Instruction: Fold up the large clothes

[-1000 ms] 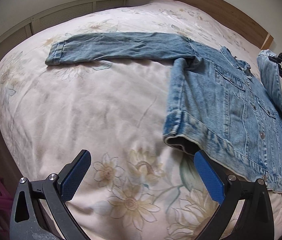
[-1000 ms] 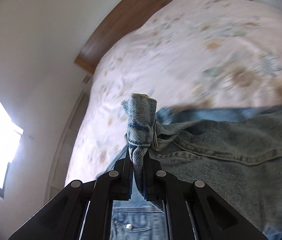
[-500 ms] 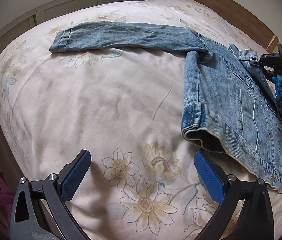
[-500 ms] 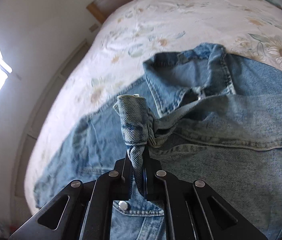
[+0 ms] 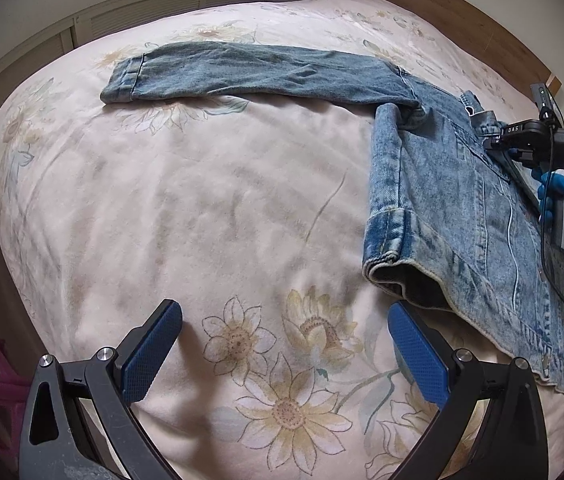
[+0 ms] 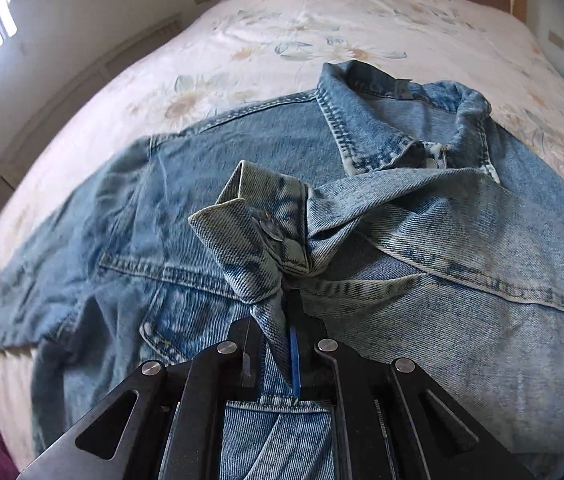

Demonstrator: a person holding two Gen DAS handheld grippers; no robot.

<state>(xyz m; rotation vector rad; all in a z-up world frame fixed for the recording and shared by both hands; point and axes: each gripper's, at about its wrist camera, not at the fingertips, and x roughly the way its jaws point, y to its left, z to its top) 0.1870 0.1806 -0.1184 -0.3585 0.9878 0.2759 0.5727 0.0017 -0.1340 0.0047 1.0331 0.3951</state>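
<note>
Fingers of the right gripper [image 6: 282, 320] pinch the cuff [image 6: 257, 236] of the denim jacket [image 6: 422, 280], and they are starting to part, the cloth still between them. That cuff sits over the jacket's chest, just below the collar [image 6: 394, 120], with its sleeve drawn across the front. Fingers of the left gripper [image 5: 282, 356] are spread wide and hold nothing, hovering over bare floral bedding on the bed [image 5: 201, 200], just beside the jacket's hem corner.

From the jacket's body, the other sleeve [image 5: 249, 72] runs straight out across the bed, its long axis crosswise to the body, its cuff at the far end, well apart from both grippers. I judge this sleeve is the next part to fold in, and the left gripper is the nearer one; the bedding between it and that sleeve shows nothing in the way. A wooden headboard [image 5: 442, 8] stands beyond the jacket's collar.
</note>
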